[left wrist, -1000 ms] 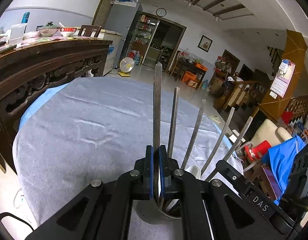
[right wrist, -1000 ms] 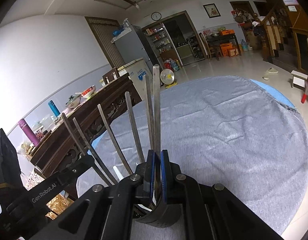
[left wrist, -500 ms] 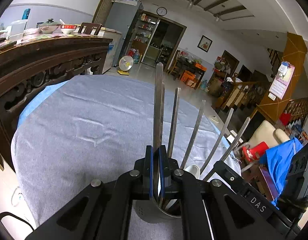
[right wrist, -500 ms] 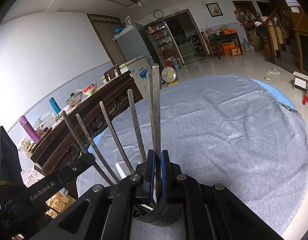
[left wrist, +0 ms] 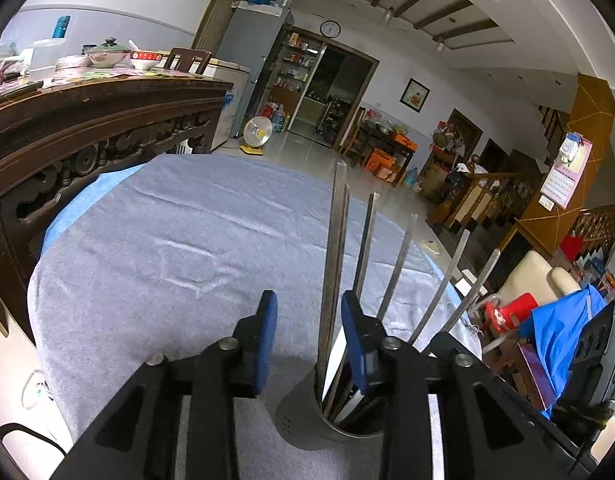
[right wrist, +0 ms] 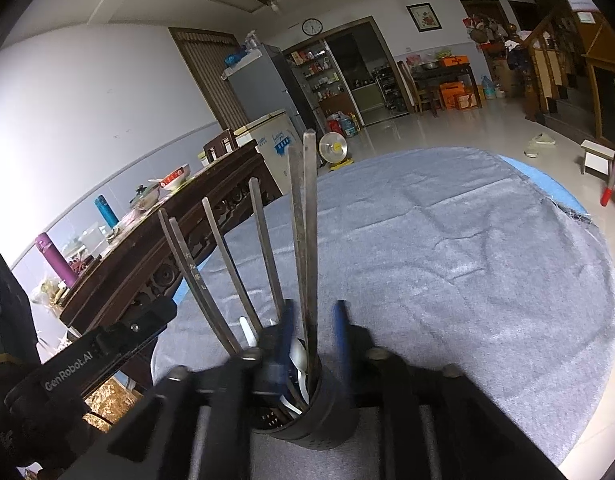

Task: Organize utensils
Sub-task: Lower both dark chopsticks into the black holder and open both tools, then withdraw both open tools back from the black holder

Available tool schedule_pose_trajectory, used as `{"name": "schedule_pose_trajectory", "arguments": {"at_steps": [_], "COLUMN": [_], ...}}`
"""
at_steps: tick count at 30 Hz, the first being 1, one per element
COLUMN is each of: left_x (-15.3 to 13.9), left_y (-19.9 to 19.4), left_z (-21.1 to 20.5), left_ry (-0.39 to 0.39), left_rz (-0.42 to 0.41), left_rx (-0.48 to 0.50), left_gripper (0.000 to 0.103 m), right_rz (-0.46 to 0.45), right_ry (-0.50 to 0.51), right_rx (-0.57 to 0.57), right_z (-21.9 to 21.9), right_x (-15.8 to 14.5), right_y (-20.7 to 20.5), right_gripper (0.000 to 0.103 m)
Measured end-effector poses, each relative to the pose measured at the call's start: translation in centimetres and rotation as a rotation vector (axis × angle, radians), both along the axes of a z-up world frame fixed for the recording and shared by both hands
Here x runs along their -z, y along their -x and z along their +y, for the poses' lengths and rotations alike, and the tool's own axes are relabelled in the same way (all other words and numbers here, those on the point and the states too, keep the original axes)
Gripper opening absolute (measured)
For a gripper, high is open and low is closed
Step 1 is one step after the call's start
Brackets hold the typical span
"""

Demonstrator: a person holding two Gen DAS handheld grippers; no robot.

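Note:
A dark grey utensil holder stands on the grey tablecloth and holds several upright metal chopsticks and a white spoon. My left gripper is open, its blue pads either side of one chopstick, not touching it. In the right wrist view the same holder shows with the chopsticks and the white spoon. My right gripper is open around two chopsticks. The other gripper's body sits at lower left.
A carved dark wooden sideboard with bowls and bottles stands close along the table's left side. The round table's edge drops off to the right. Chairs and a blue cloth lie beyond the far right edge.
Both grippers have opened and let go of the chopsticks they held. Those chopsticks now stand loose in the holder.

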State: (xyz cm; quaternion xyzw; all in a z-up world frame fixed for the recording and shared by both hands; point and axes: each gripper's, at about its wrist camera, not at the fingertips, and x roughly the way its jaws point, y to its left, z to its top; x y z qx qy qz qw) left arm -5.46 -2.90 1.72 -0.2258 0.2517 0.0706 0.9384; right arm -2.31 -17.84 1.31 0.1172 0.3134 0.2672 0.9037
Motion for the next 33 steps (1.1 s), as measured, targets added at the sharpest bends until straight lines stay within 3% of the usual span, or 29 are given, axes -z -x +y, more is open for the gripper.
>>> {"name": "schedule_pose_trajectory", "arguments": {"at_steps": [2,5,10,14,20,33], "left_x": [0.0,-0.1,-0.5,-0.6,0.2,1.4], "left_y": [0.1,0.3,0.8,0.8,0.2,-0.4], "left_z": [0.2,0.5,1.6,2.9,3.9,3.0], "left_ry": [0.003,0.008,0.001,0.007,-0.007,-0.052], "left_rz": [0.0,-0.003,-0.005,0.021,0.098,0.215], "left_rx": [-0.005,-0.017,-0.075,-0.119,-0.134,-0.092], "left_gripper": [0.034,0.037,0.067,0.071,0.077,0.079], "right_rz": [-0.009,-0.023,-0.047,-0.057,-0.015,-0.001], "right_ry": [-0.007,-0.015,-0.043,-0.051,-0.034,0.039], "right_rx": [0.001,0.011,0.054,0.093,0.128,0.081], "right_z": [-0.2,-0.7,-2.2,-3.7,-4.8,-4.0], "right_x": [-0.1,-0.5,-1.4,-1.9,-1.2,-0.8], "right_y": [0.3,0.7,1.4,1.8,1.5,2.6], "right_gripper": [0.05,0.054,0.067,0.082,0.093,0.1]}}
